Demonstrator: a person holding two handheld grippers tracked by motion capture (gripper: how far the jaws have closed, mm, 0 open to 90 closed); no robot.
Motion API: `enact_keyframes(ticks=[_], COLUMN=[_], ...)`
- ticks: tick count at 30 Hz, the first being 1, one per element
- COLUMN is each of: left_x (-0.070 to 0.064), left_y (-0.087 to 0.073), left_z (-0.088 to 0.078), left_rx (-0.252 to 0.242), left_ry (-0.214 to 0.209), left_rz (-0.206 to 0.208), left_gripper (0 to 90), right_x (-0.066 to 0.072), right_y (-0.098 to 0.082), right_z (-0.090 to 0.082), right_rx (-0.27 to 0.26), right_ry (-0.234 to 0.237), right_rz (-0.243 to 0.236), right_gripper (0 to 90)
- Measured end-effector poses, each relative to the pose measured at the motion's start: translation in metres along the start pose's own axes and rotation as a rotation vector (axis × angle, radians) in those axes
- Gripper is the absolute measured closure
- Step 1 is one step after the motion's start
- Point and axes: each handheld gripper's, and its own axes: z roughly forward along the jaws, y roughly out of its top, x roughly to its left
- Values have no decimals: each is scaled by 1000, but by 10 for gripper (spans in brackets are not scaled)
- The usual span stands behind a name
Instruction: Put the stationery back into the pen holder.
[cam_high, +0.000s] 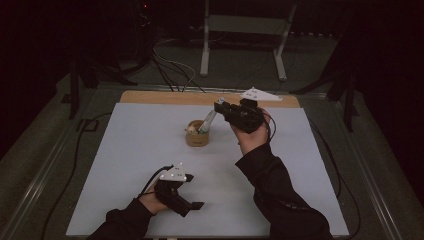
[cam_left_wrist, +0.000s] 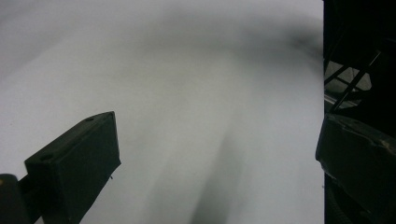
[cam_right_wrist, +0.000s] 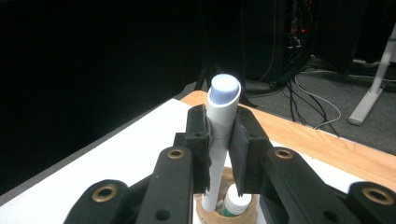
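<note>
A small round wooden cup (cam_high: 197, 135) stands near the middle of the white table top (cam_high: 130, 150). My right gripper (cam_high: 218, 106) is shut on a white marker with a pale blue cap (cam_right_wrist: 222, 108) whose lower end reaches down into the cup (cam_right_wrist: 227, 213); the marker (cam_high: 207, 121) leans to the right. A second white item with a green part (cam_right_wrist: 236, 200) sits in the cup. My left gripper (cam_high: 198, 205) rests low over the table's near side, jaws wide apart with bare table between them (cam_left_wrist: 215, 154).
A strip of wooden table (cam_high: 165, 96) shows beyond the white top. Cables (cam_high: 172, 67) and a white metal stand (cam_high: 243, 35) lie on the floor behind. A black cable (cam_high: 75, 160) trails along the table's left side.
</note>
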Motion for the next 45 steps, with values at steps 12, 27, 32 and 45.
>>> enact_keyframes(ticks=[12, 27, 32, 45], left_x=[1, 2, 1, 2], left_y=[0, 0, 0, 0], left_z=[0, -1, -1, -1], left_rx=[2, -2, 0, -9], left_ry=[3, -3, -1, -6], left_rz=[0, -4, -3, -12], left_gripper=[5, 5, 5, 5], right_x=[-2, -4, -4, -4], right_y=[3, -2, -4, -16], right_z=[19, 51, 60, 88], right_rx=[4, 25, 36, 88], right_ry=[-31, -52, -56, -70], right_rz=[-14, -25, -24, -25], right_gripper=[781, 781, 781, 781])
